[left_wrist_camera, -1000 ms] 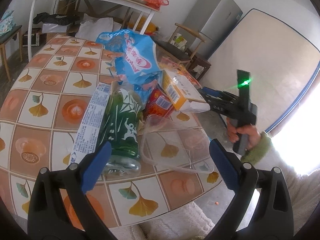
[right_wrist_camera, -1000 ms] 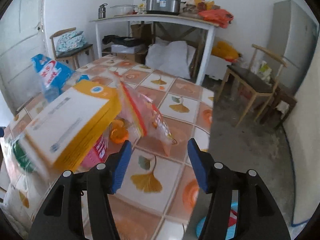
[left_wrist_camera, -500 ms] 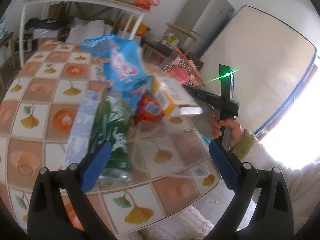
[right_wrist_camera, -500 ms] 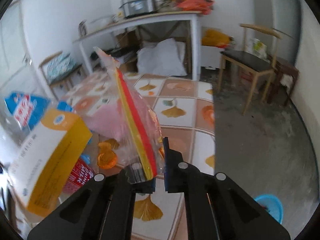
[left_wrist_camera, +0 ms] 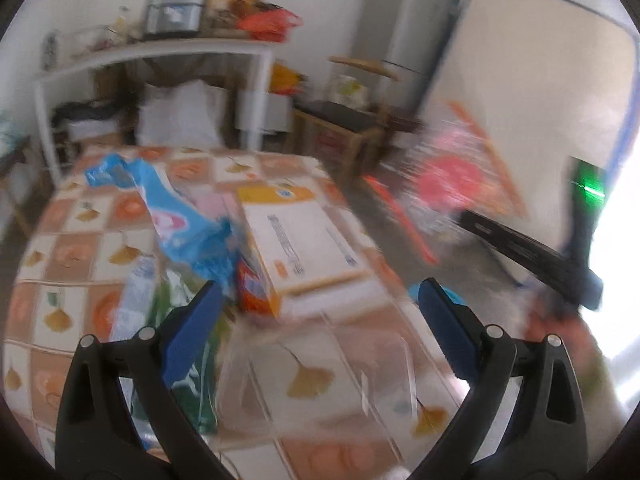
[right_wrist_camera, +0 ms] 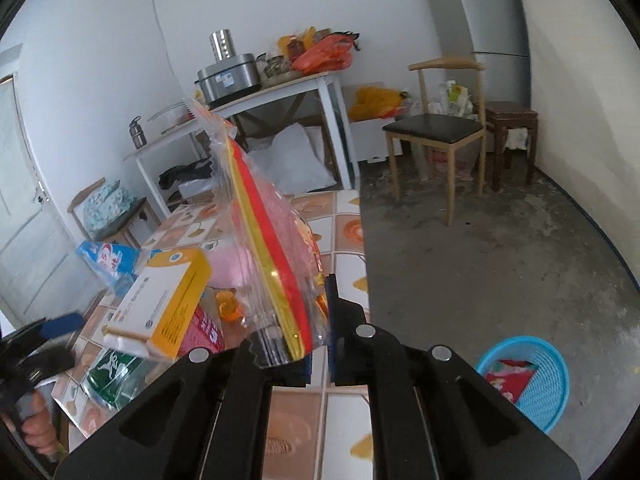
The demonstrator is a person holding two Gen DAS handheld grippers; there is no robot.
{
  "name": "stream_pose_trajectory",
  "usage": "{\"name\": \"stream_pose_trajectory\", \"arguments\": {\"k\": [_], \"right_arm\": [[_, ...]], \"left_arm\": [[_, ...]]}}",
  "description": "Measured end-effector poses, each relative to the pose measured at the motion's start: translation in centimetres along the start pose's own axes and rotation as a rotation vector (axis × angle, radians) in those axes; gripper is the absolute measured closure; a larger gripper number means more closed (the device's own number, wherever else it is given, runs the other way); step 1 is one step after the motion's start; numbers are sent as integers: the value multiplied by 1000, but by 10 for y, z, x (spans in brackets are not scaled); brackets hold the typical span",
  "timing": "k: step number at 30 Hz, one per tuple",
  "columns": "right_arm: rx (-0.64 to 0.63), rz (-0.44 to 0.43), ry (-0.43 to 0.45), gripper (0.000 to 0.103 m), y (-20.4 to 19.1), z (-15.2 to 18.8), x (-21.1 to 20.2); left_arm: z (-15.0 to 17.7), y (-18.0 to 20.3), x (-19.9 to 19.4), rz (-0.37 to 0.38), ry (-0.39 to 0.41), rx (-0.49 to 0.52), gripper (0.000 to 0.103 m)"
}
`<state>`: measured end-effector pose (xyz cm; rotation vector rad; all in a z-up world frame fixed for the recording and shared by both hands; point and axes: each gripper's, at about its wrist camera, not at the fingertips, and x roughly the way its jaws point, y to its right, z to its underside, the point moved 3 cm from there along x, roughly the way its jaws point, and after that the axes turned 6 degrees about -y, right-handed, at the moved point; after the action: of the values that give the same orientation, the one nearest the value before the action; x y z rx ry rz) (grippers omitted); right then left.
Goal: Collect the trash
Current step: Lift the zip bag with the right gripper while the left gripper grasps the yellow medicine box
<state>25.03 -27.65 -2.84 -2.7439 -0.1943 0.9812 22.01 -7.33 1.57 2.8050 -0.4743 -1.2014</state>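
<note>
Bare concrete floor (right_wrist_camera: 480, 264), white walls, and a low table (right_wrist_camera: 348, 232) tiled in orange and cream with ginkgo-leaf prints. Nearest in the right wrist view: the right gripper (right_wrist_camera: 318, 332), jaws nearly closed, pinching the lower edge of a clear zip bag (right_wrist_camera: 264, 240) with a red and yellow seal strip and pink contents; the bag stands up from the jaws, lifted off the table. Down to the right on the floor sits a blue plastic basket (right_wrist_camera: 548, 384) with a red wrapper inside. Left of the bag, on the table: a yellow and white carton (right_wrist_camera: 168, 300), a red packet (right_wrist_camera: 206, 332) under it, a green wrapper (right_wrist_camera: 116, 368) and a blue and white wrapper (right_wrist_camera: 108, 258) behind. Left wrist view is motion-blurred: the left gripper (left_wrist_camera: 316, 328) is spread wide, holding nothing, above the near table edge over a clear plastic tray (left_wrist_camera: 320, 372); the same trash pile lies just beyond its left finger. Farther back: a wooden chair (right_wrist_camera: 436, 128) with dark seat, a white side table (right_wrist_camera: 280, 92) loaded with a metal cooker (right_wrist_camera: 230, 76) and orange bags, a grey fridge (right_wrist_camera: 492, 12) in the corner.
</note>
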Motion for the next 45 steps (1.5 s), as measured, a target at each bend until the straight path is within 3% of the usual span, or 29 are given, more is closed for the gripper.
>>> {"name": "stream_pose_trajectory", "arguments": {"k": [3, 7, 12, 18, 24, 29, 35, 39, 41, 45], "right_arm": [[30, 4, 3, 97, 10, 7, -11], [62, 8, -1, 97, 23, 10, -17], [81, 13, -8, 97, 38, 14, -24], [92, 13, -6, 97, 45, 16, -31], [95, 2, -2, 97, 43, 16, -32], [103, -4, -1, 97, 42, 15, -32], [127, -30, -1, 97, 49, 16, -36], [143, -29, 6, 97, 56, 16, -40], [151, -28, 14, 97, 58, 17, -43], [175, -34, 34, 97, 60, 20, -52]], "left_arm": [[-2, 7, 21, -163, 27, -47, 9], [-1, 16, 41, -291, 36, -84, 9], [-1, 24, 56, -379, 28, -98, 9], [-2, 25, 53, -420, 62, -88, 9], [6, 28, 54, -376, 34, -61, 17], [23, 33, 44, -251, 17, -9, 17], [44, 61, 35, -90, -42, 150, 17], [29, 84, 31, -10, -68, 234, 17], [12, 92, 35, 49, -125, 258, 17], [-20, 99, 73, 140, -363, 276, 17]]}}
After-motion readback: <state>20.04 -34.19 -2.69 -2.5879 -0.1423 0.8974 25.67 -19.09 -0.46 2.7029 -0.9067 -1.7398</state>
